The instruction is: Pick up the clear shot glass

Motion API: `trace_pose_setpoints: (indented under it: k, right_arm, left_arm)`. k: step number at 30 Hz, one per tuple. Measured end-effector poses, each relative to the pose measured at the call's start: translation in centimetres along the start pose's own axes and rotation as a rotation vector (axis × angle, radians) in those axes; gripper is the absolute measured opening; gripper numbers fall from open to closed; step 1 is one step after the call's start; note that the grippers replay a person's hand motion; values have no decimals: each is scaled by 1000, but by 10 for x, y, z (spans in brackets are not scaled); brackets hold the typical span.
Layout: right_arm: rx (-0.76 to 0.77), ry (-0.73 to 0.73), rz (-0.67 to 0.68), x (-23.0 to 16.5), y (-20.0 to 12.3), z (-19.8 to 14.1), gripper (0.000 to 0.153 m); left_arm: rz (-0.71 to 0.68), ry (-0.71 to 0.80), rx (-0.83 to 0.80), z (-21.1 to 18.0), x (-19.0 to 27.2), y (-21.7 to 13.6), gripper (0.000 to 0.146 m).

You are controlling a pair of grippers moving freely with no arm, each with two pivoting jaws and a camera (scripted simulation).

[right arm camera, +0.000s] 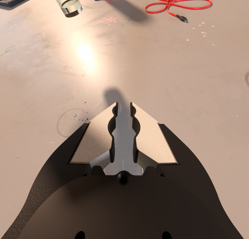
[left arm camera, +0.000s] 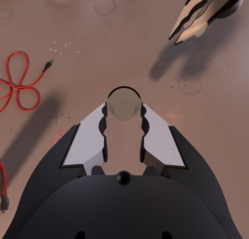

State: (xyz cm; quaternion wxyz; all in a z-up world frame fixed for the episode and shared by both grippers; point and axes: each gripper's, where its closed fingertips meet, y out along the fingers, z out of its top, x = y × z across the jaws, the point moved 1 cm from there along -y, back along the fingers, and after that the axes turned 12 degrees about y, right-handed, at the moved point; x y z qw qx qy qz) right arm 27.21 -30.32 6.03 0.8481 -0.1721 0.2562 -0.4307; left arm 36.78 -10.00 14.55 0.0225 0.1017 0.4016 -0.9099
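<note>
In the left wrist view, a looped red cable with a black plug [left arm camera: 20, 84] lies on the scuffed brown bench [left arm camera: 121, 50] at the far left. At centre, the left gripper [left arm camera: 123, 108] points down at the bench. The clear shot glass [left arm camera: 124, 104] sits between its grey-faced fingers [left arm camera: 94, 119], seen from above through its round mouth. Both fingertips touch the glass wall, so the left gripper is clamped on the glass. At the upper right, the right gripper [left arm camera: 176, 40] hovers above the bench, well apart from the glass.

In the right wrist view, the clear shot glass [right arm camera: 70, 4] appears at the upper left, raised off the bench [right arm camera: 175, 77]. At centre, the right gripper [right arm camera: 124, 104] holds nothing; a narrow gap separates its fingers [right arm camera: 102, 120]. The red cable [right arm camera: 175, 3] lies at the upper right.
</note>
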Motion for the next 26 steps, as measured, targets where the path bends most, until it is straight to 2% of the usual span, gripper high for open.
trace_pose_setpoints:
  k: [11, 21, 26]
  right_arm:
    - [22, 31, -19, 6, -7, 0, 17]
    - [21, 36, -15, 6, -7, 1, 17]
    - [21, 35, -14, 6, -7, 1, 17]
  left_arm:
    - [-67, -23, -52, -11, 3, 10, 50]
    - [-51, -3, -44, -11, 3, 10, 50]
    - [1, 10, -42, -13, -2, 8, 50]
